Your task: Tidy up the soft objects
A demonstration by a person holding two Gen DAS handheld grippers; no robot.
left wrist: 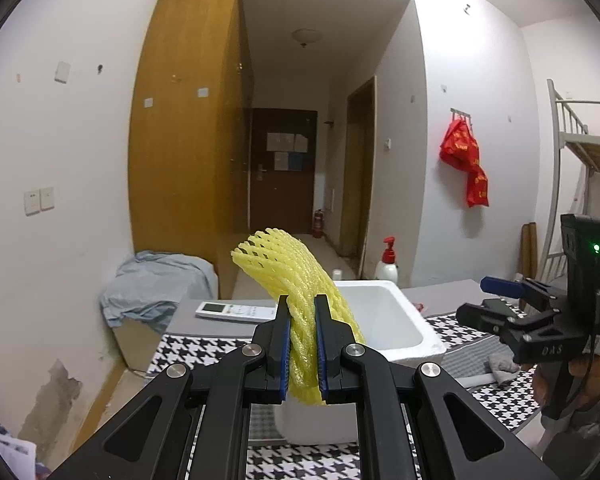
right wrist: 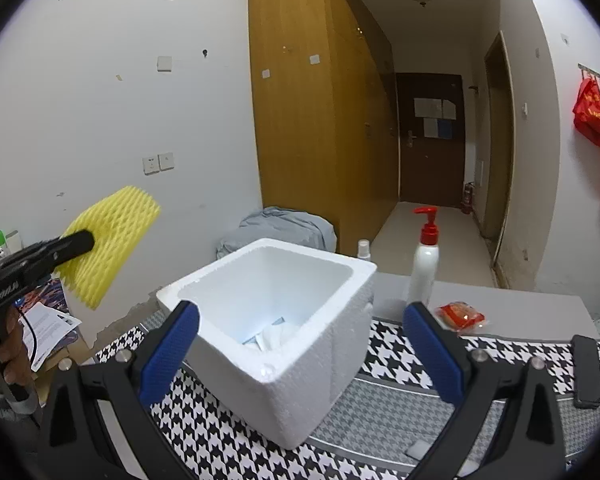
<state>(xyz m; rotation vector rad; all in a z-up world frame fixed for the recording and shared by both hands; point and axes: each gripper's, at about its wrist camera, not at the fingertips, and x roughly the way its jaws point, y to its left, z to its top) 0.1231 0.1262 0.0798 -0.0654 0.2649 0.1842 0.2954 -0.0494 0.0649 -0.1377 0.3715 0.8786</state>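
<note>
1. We keep the left gripper [left wrist: 303, 344] clenched on the yellow foam net [left wrist: 296, 280], held above the table [right wrist: 512, 304].
2. We center it over the white foam box [right wrist: 276, 320] before releasing.
3. Our right gripper [right wrist: 300, 344] stands released, empty.

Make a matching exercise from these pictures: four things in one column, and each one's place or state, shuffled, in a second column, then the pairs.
Things:
1. yellow foam net
2. white foam box
3. pump bottle
4. right gripper

Places or states:
A. stands on the table beyond the box
B. open, holding nothing
C. pinched in the left gripper
D. open-topped, on the houndstooth cloth

Pairs: 1-C, 2-D, 3-A, 4-B
</note>
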